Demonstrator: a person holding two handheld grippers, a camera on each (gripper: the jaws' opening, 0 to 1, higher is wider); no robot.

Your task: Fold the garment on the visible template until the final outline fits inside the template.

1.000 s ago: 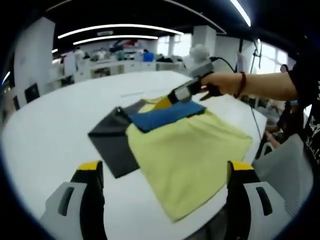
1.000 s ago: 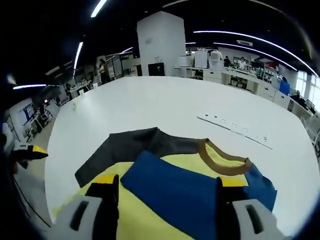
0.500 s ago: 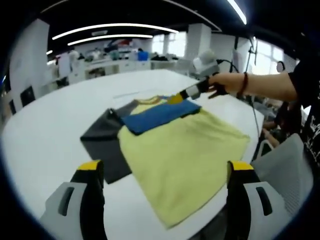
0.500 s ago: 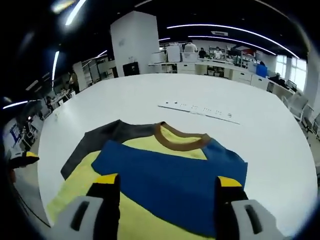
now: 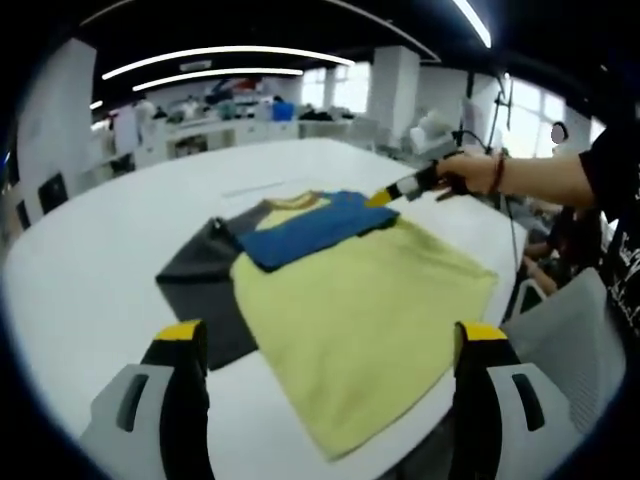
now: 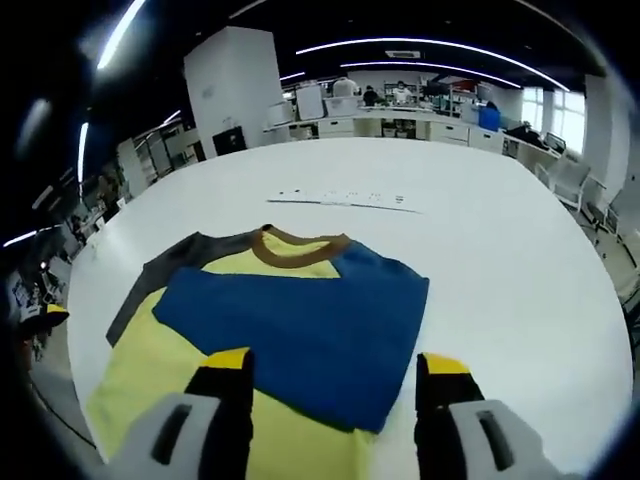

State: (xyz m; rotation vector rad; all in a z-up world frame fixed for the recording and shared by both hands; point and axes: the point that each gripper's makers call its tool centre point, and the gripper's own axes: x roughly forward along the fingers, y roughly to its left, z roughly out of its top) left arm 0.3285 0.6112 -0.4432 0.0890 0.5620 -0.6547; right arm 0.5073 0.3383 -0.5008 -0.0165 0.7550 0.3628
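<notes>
Open-plan office behind, ceiling light strips, big white table (image 5: pixel 90 270) up front. Left gripper view: shirt (image 5: pixel 360 310) lies flat on the table, yellow body toward the camera, blue sleeve (image 5: pixel 310 225) folded across its top, brown collar (image 5: pixel 290 200) at the far end. Dark grey template (image 5: pixel 200 290) sticks out from under the shirt's left edge. Left gripper (image 5: pixel 335 350) low in front, jaws spread wide, empty, above the near table edge, clear of the shirt. Right gripper (image 5: pixel 395 193) enters from the right, held by a hand (image 5: pixel 470 172) with a wristband, yellow tips just beside the blue sleeve's right corner; cannot tell if touching. Grey chair (image 5: pixel 565 320) at right past the table edge.

Right gripper view: same table (image 6: pixel 500 230), shirt (image 6: pixel 160 370) seen from the other side, blue sleeve (image 6: pixel 310 320) in the middle, collar (image 6: pixel 300 240) beyond it, template (image 6: pixel 160 270) showing at left past the yellow. Right gripper (image 6: pixel 335 410) jaws apart, holding nothing, near edge of the blue sleeve between them. White strip (image 6: pixel 340 198) lies on the table well beyond the collar
</notes>
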